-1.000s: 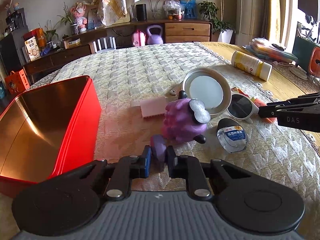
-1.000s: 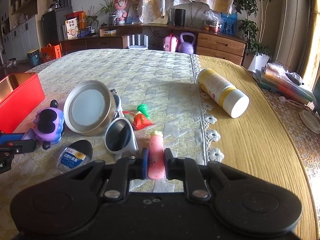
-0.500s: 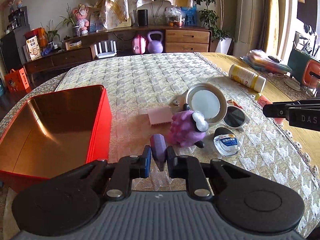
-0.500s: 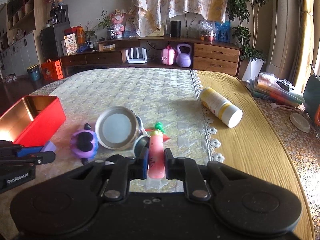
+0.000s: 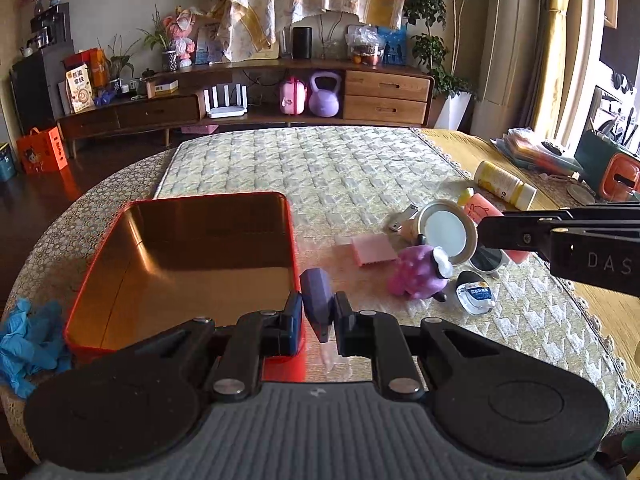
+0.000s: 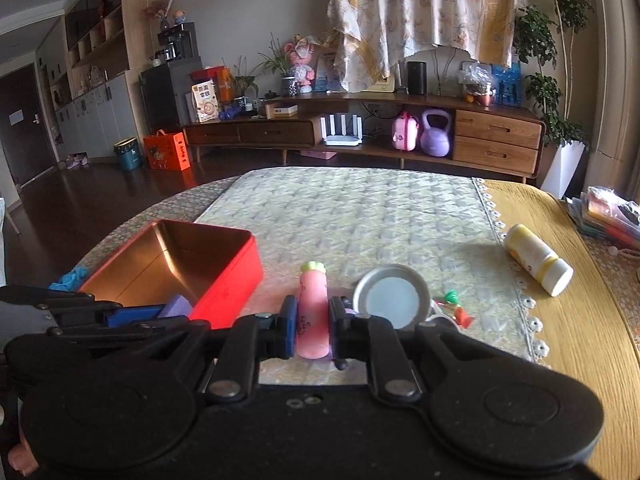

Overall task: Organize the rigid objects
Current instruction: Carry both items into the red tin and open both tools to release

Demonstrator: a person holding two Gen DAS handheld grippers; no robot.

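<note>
From the left wrist, the left tongs (image 5: pixel 316 314) pinch a small dark-purple faceted block (image 5: pixel 316 296) above the near right rim of the open red metal tin (image 5: pixel 294 240); bare quilted counter (image 5: pixel 320 160) lies beyond. From the right wrist, the right tongs (image 6: pixel 312 326) clamp a pink carrot-shaped toy (image 6: pixel 312 316) beside that tin (image 6: pixel 228 292); a round metal lid (image 6: pixel 394 294) sits just right.

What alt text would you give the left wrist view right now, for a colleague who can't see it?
The left gripper is shut on a small purple block above the near right corner of an open red metal tin on a quilted tablecloth. To the right lie a purple plush toy, a round metal lid and a pink ridged square, with the right gripper entering from the right edge.
</note>
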